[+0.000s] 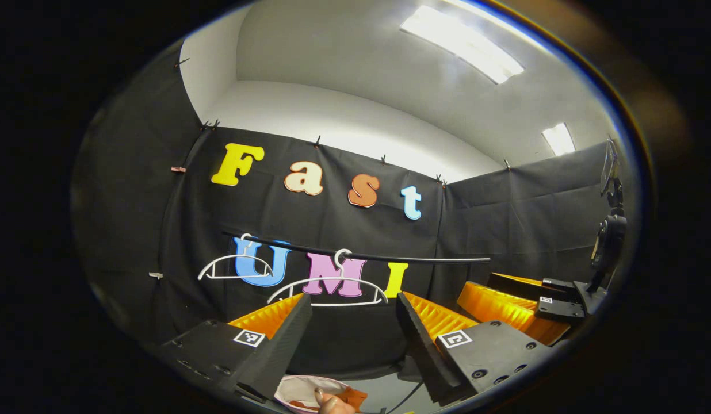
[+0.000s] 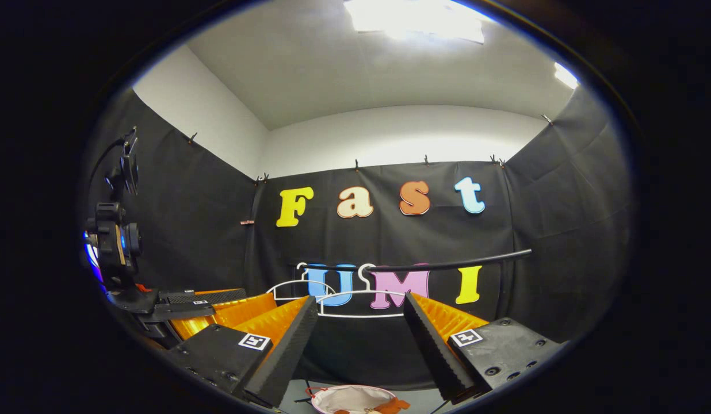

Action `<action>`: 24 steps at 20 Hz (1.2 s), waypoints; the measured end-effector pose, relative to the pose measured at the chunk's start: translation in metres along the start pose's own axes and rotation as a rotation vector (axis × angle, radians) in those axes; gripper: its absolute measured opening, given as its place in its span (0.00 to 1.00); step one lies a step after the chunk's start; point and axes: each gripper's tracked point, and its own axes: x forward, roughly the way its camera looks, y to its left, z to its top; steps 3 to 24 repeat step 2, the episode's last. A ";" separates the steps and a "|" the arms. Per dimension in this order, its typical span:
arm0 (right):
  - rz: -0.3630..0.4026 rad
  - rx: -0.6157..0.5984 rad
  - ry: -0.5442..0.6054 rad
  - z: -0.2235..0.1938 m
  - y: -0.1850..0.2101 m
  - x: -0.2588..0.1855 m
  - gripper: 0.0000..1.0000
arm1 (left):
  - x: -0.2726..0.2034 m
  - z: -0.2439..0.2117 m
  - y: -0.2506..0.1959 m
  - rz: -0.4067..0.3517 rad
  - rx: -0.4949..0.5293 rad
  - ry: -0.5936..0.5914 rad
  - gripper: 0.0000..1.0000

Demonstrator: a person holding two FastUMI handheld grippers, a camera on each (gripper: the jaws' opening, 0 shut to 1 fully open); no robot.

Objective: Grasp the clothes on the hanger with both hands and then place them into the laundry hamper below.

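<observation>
I hold both sets of fingers wide apart with nothing in them. The hangers (image 1: 327, 290) on the rail (image 1: 355, 256) are bare. The clothes (image 2: 384, 407) lie in the hamper (image 2: 352, 398), straight below the rail and under my fingers.

Black cloth walls (image 2: 562, 218); ceiling lights (image 1: 462, 43)
</observation>
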 end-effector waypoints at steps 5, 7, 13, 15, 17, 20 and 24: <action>-0.010 -0.005 -0.003 0.001 -0.003 0.000 0.98 | 0.001 0.000 0.000 -0.002 0.005 0.005 0.93; -0.010 -0.005 -0.003 0.001 -0.003 0.000 0.98 | 0.001 0.000 0.000 -0.002 0.005 0.005 0.93; -0.010 -0.005 -0.003 0.001 -0.003 0.000 0.98 | 0.001 0.000 0.000 -0.002 0.005 0.005 0.93; -0.010 -0.005 -0.003 0.001 -0.003 0.000 0.98 | 0.001 0.000 0.000 -0.002 0.005 0.005 0.93; -0.010 -0.005 -0.003 0.001 -0.003 0.000 0.98 | 0.001 0.000 0.000 -0.002 0.005 0.005 0.93; -0.010 -0.005 -0.003 0.001 -0.003 0.000 0.98 | 0.001 0.000 0.000 -0.002 0.005 0.005 0.93; -0.010 -0.005 -0.003 0.001 -0.003 0.000 0.98 | 0.001 0.000 0.000 -0.002 0.005 0.005 0.93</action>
